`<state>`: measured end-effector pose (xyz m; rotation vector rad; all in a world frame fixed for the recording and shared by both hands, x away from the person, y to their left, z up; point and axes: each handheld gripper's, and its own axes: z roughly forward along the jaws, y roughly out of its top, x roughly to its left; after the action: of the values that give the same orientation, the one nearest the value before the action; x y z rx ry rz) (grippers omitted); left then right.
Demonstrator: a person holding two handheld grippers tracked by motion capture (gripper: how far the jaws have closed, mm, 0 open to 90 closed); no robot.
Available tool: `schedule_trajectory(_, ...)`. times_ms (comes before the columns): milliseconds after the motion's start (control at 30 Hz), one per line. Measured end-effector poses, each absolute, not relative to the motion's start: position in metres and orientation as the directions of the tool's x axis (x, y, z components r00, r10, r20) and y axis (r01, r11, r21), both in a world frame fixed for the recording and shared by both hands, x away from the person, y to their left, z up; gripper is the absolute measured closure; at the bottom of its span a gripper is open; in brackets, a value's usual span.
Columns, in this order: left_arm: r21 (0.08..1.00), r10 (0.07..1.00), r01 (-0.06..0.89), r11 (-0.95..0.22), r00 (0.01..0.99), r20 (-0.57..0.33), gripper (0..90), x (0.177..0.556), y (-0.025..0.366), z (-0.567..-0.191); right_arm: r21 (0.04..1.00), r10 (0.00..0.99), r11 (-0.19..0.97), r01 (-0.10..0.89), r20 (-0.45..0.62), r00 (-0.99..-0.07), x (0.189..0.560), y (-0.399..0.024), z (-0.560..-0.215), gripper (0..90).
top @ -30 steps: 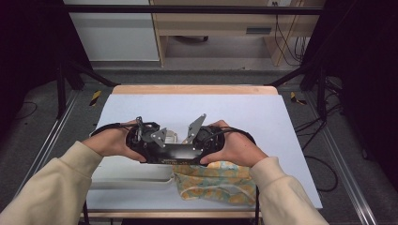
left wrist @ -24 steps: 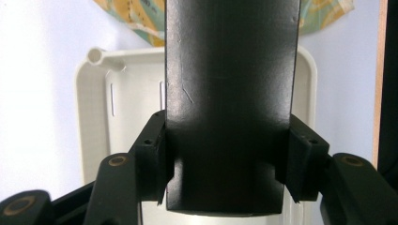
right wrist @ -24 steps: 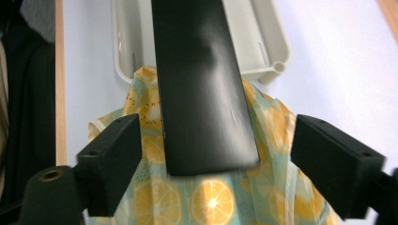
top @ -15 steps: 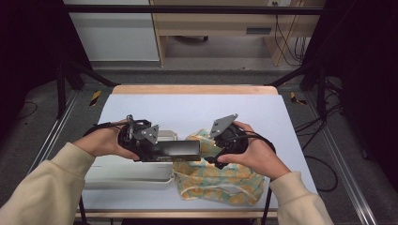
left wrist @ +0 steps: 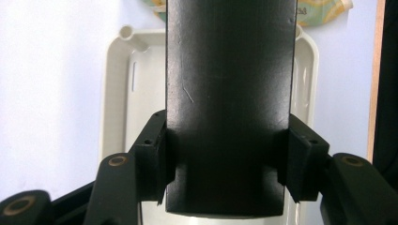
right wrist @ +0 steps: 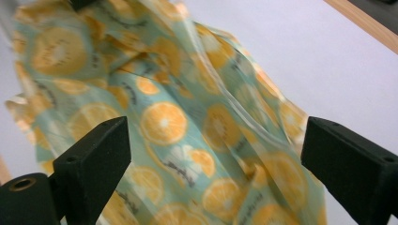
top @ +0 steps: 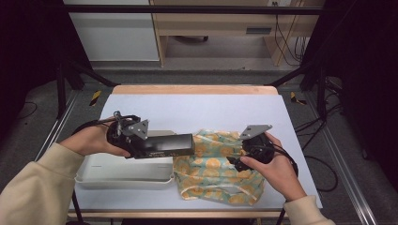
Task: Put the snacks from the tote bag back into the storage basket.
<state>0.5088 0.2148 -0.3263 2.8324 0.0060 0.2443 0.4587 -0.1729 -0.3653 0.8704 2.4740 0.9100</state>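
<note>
From above, I stood at a table covered with a pale blue sheet (top: pixel 197 110), a gripper in each hand. My left gripper (top: pixel 141 140) was clamped on one end of a long black box (top: pixel 166 145), its two pads pressed flat against the box's opposite sides; in the left gripper view the box (left wrist: pixel 230 93) rose straight up between them, matt and faintly scratched. I held it level, above a shallow white tray (top: pixel 124 171) that lay on the table near my left forearm. The box looked rigid and smooth-sided, so I judged it could slip or droop if gripped only at one end; a hold nearer its middle, or a second grip at the far end, would have steadied it. My right gripper (top: pixel 239 161) had just been opening and stood wide apart with nothing between its pads, hovering over a crumpled cloth (top: pixel 216 171) printed with orange slices on pale green. The cloth (right wrist: pixel 187 117) lay on the table to the right of the tray, its upper edge just under the free end of the box. It looked thin, soft and light, likely to bunch and slide on the sheet; I judged a raised fold or a corner the best place to pinch it, since the flat middle would give the pads little to bite on.
</note>
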Motion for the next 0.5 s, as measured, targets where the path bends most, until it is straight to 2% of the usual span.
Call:
schedule_trajectory(200, 0.302, 0.05, -0.005, -0.953, 0.983, 0.175, 43.5, 0.508, 0.229, -0.322, 0.747, 0.781, 0.458, 0.481, -0.079, -0.62, 0.444, -0.202, -0.372, 10.9)
schedule_trajectory(500, 0.295, 0.066, 0.008, -0.956, 0.98, 0.186, 43.5, 0.507, 0.246, -0.321, 0.792, 0.869, 0.345, 0.503, -0.066, -0.491, 0.423, -0.227, -0.383, 10.9)
